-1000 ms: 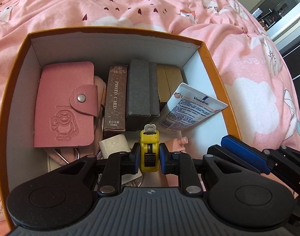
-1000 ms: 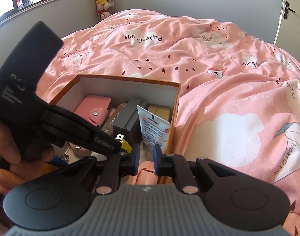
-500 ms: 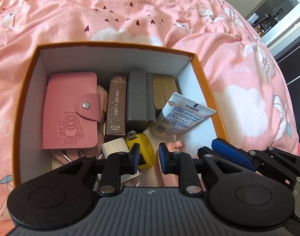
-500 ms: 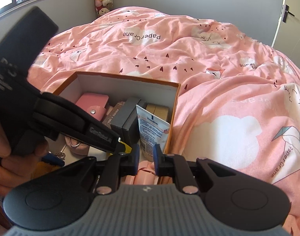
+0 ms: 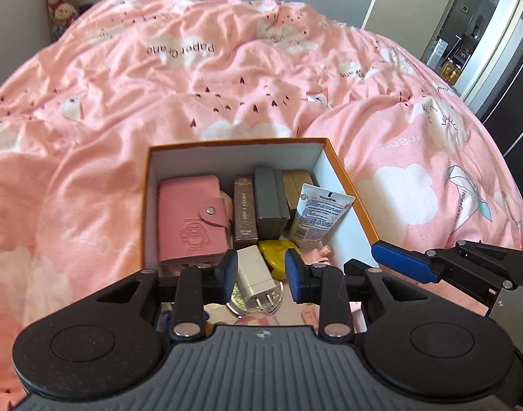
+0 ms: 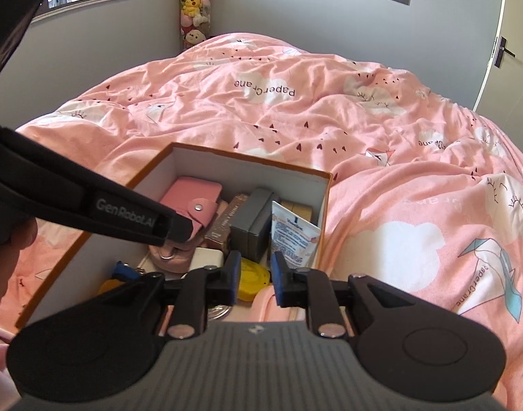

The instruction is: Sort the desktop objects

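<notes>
Both jaws stand apart, gripping nothing: the left hand-held gripper [image 5: 260,275] and right hand-held gripper [image 6: 255,278] hover over the orange box [image 5: 350,185] on the bed [image 5: 193,78]. Inside lies the yellow tape measure [image 5: 278,257], beside a white charger [image 5: 253,272].

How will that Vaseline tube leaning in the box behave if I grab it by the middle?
The Vaseline tube looks like soft plastic with a flat crimped end, so it would probably squash rather than stay stiff. Its glossy skin may be slippery. It leans on the box wall and the grey case, so a push would likely tip it.
</notes>
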Action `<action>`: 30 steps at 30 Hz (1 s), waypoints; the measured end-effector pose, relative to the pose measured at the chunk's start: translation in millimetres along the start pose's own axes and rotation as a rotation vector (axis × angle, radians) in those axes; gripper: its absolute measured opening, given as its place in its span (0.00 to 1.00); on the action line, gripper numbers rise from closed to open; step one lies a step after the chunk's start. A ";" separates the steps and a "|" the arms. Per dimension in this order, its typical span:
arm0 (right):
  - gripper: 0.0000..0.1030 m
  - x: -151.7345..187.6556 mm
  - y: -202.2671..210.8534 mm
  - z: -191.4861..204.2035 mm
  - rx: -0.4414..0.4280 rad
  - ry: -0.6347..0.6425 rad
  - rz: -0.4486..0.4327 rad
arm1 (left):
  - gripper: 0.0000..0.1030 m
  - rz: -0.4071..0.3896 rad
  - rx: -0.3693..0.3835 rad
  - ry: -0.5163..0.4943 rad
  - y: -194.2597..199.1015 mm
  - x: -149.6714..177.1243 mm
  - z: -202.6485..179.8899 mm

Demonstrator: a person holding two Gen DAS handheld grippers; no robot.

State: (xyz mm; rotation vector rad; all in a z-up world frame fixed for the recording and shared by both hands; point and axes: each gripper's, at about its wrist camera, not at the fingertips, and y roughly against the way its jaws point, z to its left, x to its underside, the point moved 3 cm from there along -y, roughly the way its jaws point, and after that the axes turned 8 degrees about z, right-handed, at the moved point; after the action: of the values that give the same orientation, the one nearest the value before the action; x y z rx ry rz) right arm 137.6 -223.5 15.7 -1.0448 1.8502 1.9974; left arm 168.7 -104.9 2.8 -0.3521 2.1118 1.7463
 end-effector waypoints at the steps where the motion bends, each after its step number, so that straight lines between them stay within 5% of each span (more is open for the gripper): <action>1: 0.23 0.8 5.1 3.5 -0.005 0.001 -0.007 | 0.37 -0.015 -0.011 -0.006 6.7 3.2 0.4; 15: 0.40 27.8 48.3 30.3 -0.035 -0.105 -0.068 | 0.76 -0.222 -0.155 -0.097 69.7 55.7 1.1; 22: 0.46 55.2 44.4 42.5 -0.001 -0.161 -0.053 | 0.78 -0.290 -0.162 -0.074 59.6 90.8 8.6; 30: 0.48 80.7 24.4 52.3 0.078 -0.174 -0.009 | 0.78 -0.207 -0.112 0.034 29.8 123.5 27.7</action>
State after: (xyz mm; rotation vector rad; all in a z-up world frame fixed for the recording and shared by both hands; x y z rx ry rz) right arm 46.8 -202.7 -18.4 -0.8281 1.8125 1.9273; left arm 48.7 -66.3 -29.3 -0.6126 1.9265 1.7508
